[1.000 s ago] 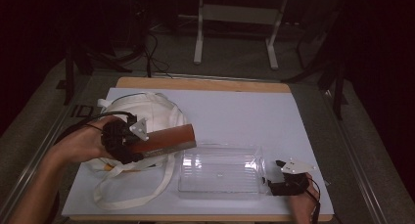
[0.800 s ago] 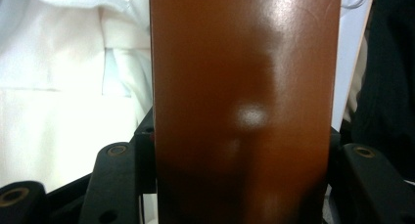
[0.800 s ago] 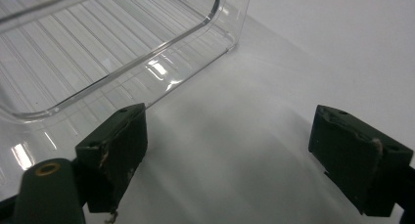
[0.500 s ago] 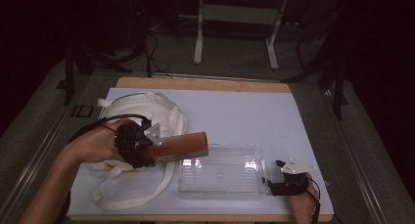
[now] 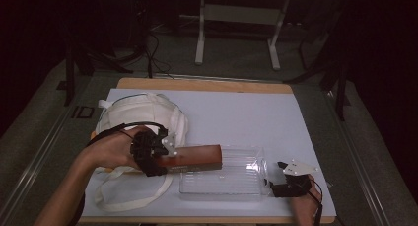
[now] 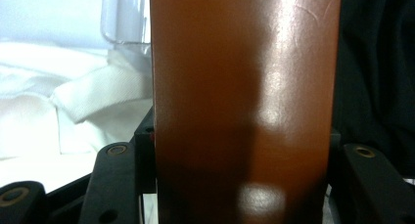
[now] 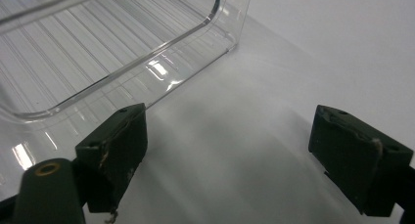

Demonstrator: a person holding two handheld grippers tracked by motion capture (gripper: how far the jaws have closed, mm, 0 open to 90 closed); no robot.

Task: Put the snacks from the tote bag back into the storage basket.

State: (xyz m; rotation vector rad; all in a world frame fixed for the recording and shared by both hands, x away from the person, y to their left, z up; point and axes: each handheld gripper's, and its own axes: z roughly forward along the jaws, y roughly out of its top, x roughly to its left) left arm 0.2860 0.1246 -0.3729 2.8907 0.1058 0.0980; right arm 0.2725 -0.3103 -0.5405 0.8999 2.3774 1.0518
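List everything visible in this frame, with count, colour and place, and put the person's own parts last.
brown box: one, glossy reddish-brown, long, held level over the near-left edge of the tray
clear tray: one, transparent ribbed plastic, near middle of the mat
cloth bag: one, off-white with looped straps, left side of the mat
mat: one, pale blue-white, covering the wooden table
table: one, light wood, edges showing round the mat
left gripper: one, black, shut on the brown box
right gripper: one, black, jaws open, resting by the tray's right end
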